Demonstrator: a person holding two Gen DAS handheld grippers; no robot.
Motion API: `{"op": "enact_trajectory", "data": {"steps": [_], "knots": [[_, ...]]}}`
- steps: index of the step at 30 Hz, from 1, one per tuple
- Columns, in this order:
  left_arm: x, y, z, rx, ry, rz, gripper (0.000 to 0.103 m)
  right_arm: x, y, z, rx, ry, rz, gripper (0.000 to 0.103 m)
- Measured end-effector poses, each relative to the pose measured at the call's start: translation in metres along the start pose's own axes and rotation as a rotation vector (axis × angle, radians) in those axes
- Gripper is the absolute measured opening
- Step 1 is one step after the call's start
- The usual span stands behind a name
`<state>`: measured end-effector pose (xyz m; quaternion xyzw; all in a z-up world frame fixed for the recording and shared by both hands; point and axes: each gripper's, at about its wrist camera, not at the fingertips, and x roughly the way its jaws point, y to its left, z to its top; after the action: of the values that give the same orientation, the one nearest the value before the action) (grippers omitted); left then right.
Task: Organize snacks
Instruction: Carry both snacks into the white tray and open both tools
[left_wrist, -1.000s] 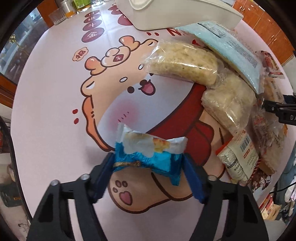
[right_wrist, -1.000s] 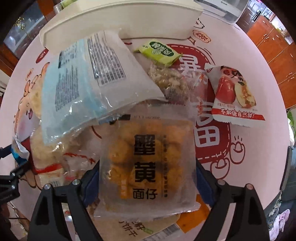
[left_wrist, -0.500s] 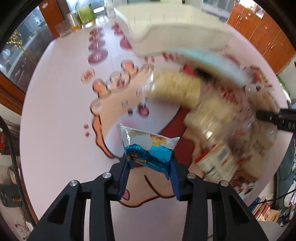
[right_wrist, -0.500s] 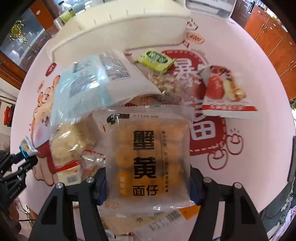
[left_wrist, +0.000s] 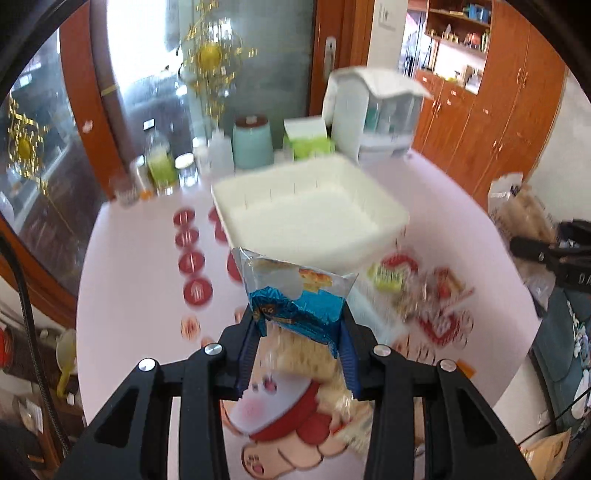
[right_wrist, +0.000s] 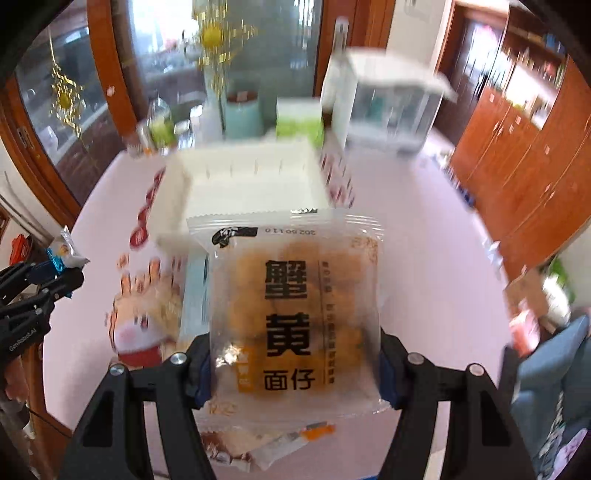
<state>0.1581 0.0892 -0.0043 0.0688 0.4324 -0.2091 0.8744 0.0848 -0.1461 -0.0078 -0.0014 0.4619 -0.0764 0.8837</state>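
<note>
My left gripper (left_wrist: 299, 354) is shut on a small blue and silver snack packet (left_wrist: 295, 295), held in the air above the pink table. A white bin (left_wrist: 314, 218) lies just beyond it, open side up. My right gripper (right_wrist: 295, 365) is shut on a clear packet of orange snacks with black characters (right_wrist: 295, 306), also lifted, with the white bin (right_wrist: 247, 184) behind it. The left gripper with its blue packet (right_wrist: 61, 254) shows at the left edge of the right wrist view. Other snack packets (left_wrist: 417, 288) lie on the table below.
Jars, a teal canister (left_wrist: 253, 146), a green box (left_wrist: 308, 142) and a white appliance (left_wrist: 373, 110) stand at the table's far edge. Wooden cabinets (right_wrist: 517, 166) line the right wall. A rice cracker pack (left_wrist: 332, 384) lies under the left gripper.
Both grippers have lifted their packets off the table and tilted up toward the white bin. The view now shows the room beyond instead of the table top.
</note>
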Motion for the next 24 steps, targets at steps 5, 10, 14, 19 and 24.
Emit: {"op": "enact_trajectory", "data": {"steps": [5, 10, 14, 19, 24], "knots": [[-0.001, -0.003, 0.063, -0.014, -0.055, 0.056, 0.038, -0.021, -0.013, 0.07, -0.039, -0.106, -0.027, 0.069], [0.033, -0.002, 0.119, -0.08, -0.05, 0.12, 0.038, 0.009, -0.022, 0.134, -0.081, -0.137, 0.014, 0.07], [0.079, 0.003, 0.145, -0.15, -0.007, 0.169, 0.038, 0.054, -0.026, 0.169, -0.101, -0.099, 0.075, 0.071], [0.142, 0.009, 0.155, -0.234, 0.066, 0.221, 0.038, 0.127, -0.022, 0.184, -0.137, 0.006, 0.156, 0.072], [0.198, 0.013, 0.148, -0.294, 0.14, 0.253, 0.038, 0.198, -0.008, 0.185, -0.175, 0.093, 0.198, 0.073]]}}
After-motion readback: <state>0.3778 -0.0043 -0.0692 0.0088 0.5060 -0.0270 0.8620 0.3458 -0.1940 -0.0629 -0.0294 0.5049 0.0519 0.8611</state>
